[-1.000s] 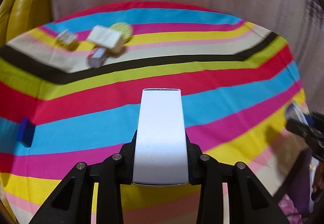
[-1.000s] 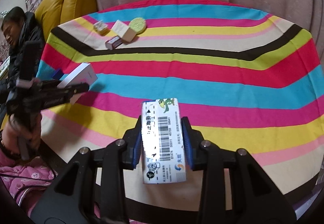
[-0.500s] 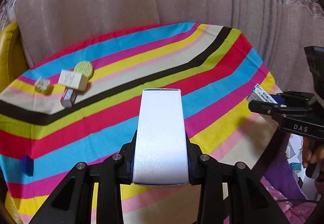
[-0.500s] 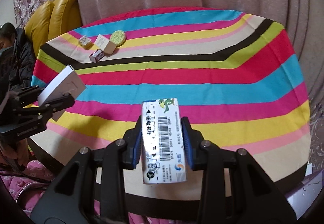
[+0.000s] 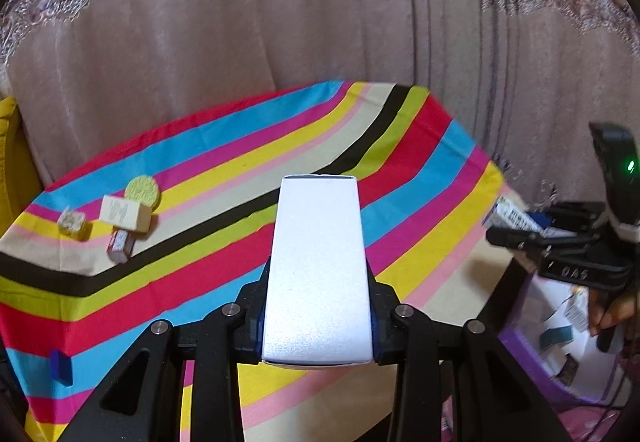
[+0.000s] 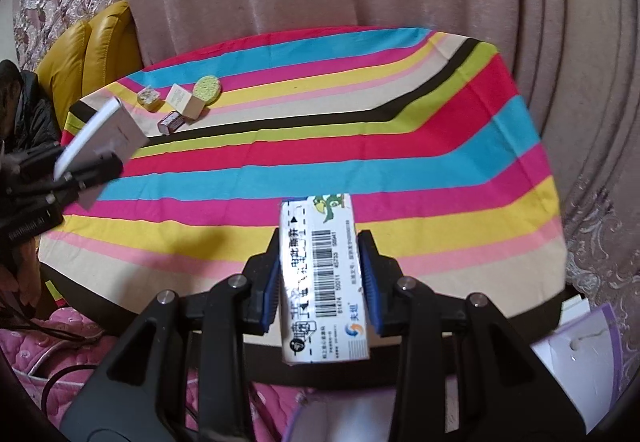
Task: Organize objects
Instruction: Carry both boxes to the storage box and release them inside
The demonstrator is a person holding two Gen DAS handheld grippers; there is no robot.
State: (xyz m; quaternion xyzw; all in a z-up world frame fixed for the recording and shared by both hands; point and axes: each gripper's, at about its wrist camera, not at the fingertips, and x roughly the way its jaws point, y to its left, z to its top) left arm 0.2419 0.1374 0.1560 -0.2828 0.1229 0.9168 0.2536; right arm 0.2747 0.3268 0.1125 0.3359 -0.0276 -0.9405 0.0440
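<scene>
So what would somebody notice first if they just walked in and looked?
Probably the striped tablecloth, bright as a rainbow, covering the whole table. Then the two boxes held up over its near edge: a plain white box shut in the left gripper, and a barcode box shut in the right gripper. Far back sits a little cluster with a round yellow-green sponge.

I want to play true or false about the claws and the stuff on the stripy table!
1. The left claw holds a plain white box. True.
2. The right claw is empty. False: it grips a barcode box.
3. A round green sponge lies on the tablecloth. True.
4. The sponge sits alone. False: a cream box lies right beside it.
</scene>
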